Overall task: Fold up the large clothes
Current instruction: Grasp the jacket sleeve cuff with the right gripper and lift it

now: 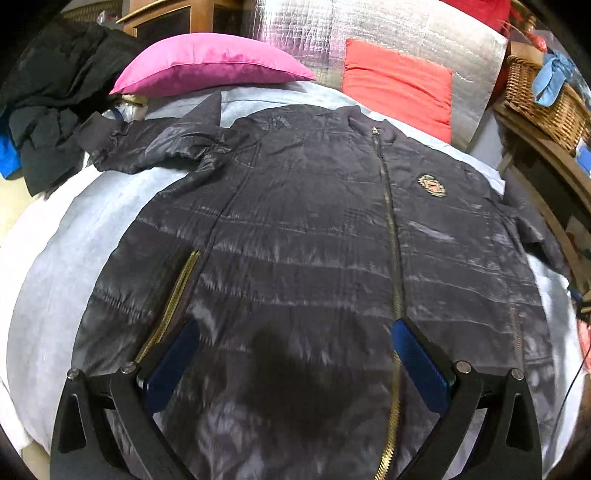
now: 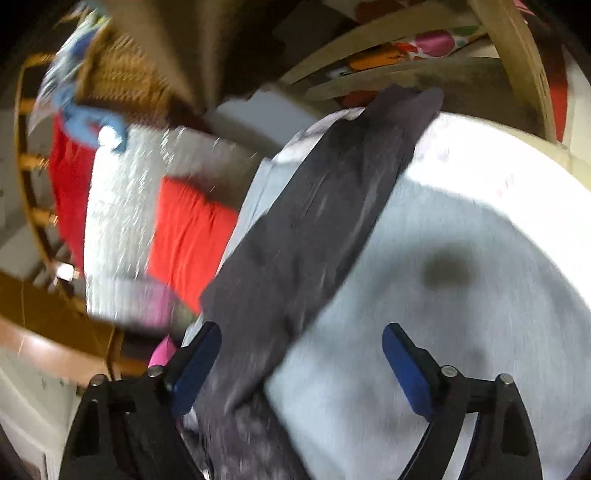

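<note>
A large dark quilted jacket (image 1: 314, 229) with a gold zipper (image 1: 389, 221) and a chest badge (image 1: 431, 185) lies face up on a pale grey bed (image 1: 74, 236). Its left sleeve (image 1: 147, 147) is bunched toward the pink pillow. My left gripper (image 1: 295, 332) is open and empty above the jacket's lower front. In the blurred right wrist view, the jacket's other sleeve (image 2: 325, 206) stretches across the bed (image 2: 461, 277). My right gripper (image 2: 301, 332) is open above that sleeve's near end, holding nothing.
A pink pillow (image 1: 210, 62) and a red pillow (image 1: 399, 85) lie at the bed's head against a silver padded panel (image 1: 369, 29). Dark clothes (image 1: 51, 92) are piled to the left. A wicker basket (image 1: 543, 96) sits on wooden furniture at the right.
</note>
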